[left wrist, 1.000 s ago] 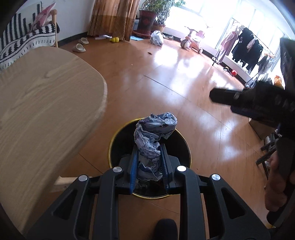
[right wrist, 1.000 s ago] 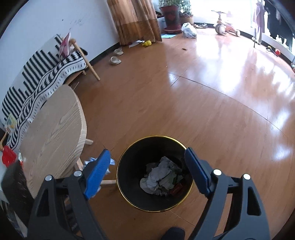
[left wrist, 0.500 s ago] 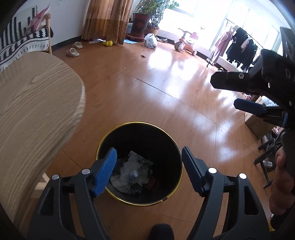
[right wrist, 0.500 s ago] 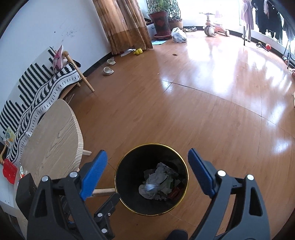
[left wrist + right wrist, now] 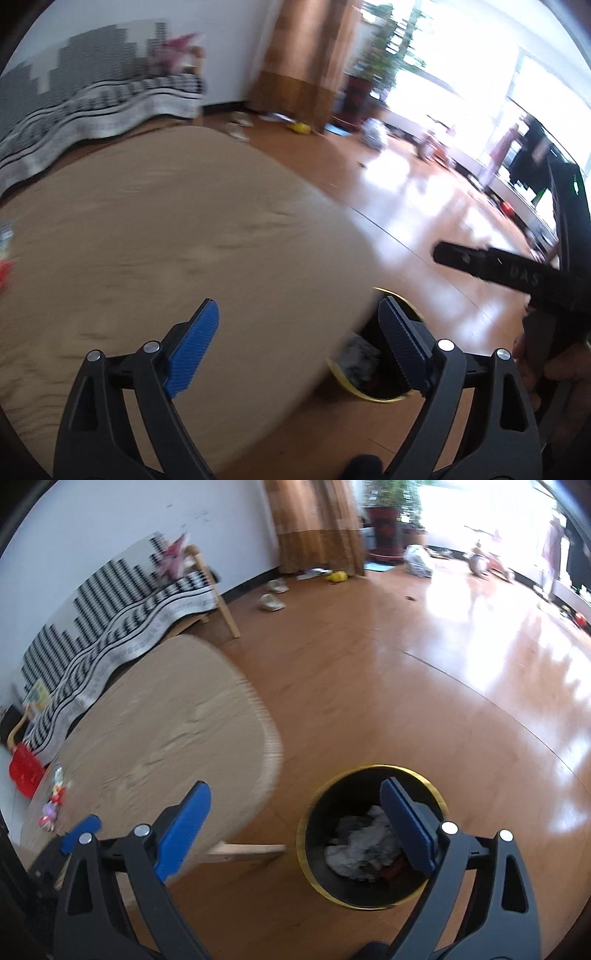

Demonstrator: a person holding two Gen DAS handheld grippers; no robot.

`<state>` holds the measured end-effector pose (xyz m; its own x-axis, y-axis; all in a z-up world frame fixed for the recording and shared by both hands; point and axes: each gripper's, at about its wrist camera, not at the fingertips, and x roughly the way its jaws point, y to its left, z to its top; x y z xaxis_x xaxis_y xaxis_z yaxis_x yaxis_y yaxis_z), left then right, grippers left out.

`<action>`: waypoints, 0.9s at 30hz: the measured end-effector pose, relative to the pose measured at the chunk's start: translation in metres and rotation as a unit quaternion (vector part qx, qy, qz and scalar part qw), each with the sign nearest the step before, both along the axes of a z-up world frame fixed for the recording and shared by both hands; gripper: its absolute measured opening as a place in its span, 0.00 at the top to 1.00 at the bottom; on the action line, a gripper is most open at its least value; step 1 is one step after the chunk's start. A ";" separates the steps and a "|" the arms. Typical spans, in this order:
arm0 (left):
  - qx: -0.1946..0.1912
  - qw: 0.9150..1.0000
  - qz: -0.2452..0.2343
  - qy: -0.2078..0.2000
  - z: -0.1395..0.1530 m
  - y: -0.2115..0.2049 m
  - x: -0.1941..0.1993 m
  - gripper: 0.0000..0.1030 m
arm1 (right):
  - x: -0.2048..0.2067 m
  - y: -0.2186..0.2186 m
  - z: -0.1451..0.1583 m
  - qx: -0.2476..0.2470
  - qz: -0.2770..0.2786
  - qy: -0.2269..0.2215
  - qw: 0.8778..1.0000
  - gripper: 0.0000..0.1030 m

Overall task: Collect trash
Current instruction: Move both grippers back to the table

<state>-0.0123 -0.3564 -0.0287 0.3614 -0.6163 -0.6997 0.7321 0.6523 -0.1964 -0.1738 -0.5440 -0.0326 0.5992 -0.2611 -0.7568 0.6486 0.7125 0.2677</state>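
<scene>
A black bin with a gold rim (image 5: 369, 768) stands on the floor beside the light wooden table (image 5: 166, 731). Crumpled paper trash (image 5: 362, 842) lies inside it. My right gripper (image 5: 294, 786) hangs above the gap between table and bin, jaws opening, nothing between them. My left gripper (image 5: 295, 310) hovers over the table's (image 5: 166, 240) right edge, jaws opening and empty. The bin (image 5: 369, 397) peeks out under that edge. Small coloured wrappers (image 5: 55, 797) lie at the table's left end. One blue pad (image 5: 79, 832) of the left gripper shows low left in the right wrist view.
A bench with a black-and-white striped cloth (image 5: 122, 627) runs along the wall behind the table. Slippers (image 5: 271, 602), a yellow toy (image 5: 338, 576), a white bag (image 5: 417, 563), a potted plant (image 5: 388, 528) and a tricycle (image 5: 487, 563) sit on the far floor. A hand (image 5: 554, 369) holds the right tool.
The left gripper let the crumpled paper drop into the bin, opened wide, then swung left and up over the table. The right gripper opened a little more and swung left too.
</scene>
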 end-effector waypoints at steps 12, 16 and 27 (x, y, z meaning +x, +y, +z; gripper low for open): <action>0.051 0.975 0.212 -0.045 0.018 0.214 0.119 0.15 | 0.136 0.151 0.021 -0.020 0.158 -0.002 0.987 0.13; 0.073 0.968 0.236 -0.037 0.003 0.250 0.149 0.15 | 0.159 0.190 0.018 -0.027 0.196 0.004 0.980 0.13; 0.097 0.965 0.243 -0.011 -0.032 0.260 0.199 0.15 | 0.202 0.240 0.002 -0.038 0.248 0.022 0.968 0.13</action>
<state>0.1865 -0.0967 -0.0605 0.5910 -0.2288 -0.7736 0.3337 0.9424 -0.0238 0.0279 -0.3037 -0.0307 0.6328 -0.0056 -0.7743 0.2310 0.9558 0.1819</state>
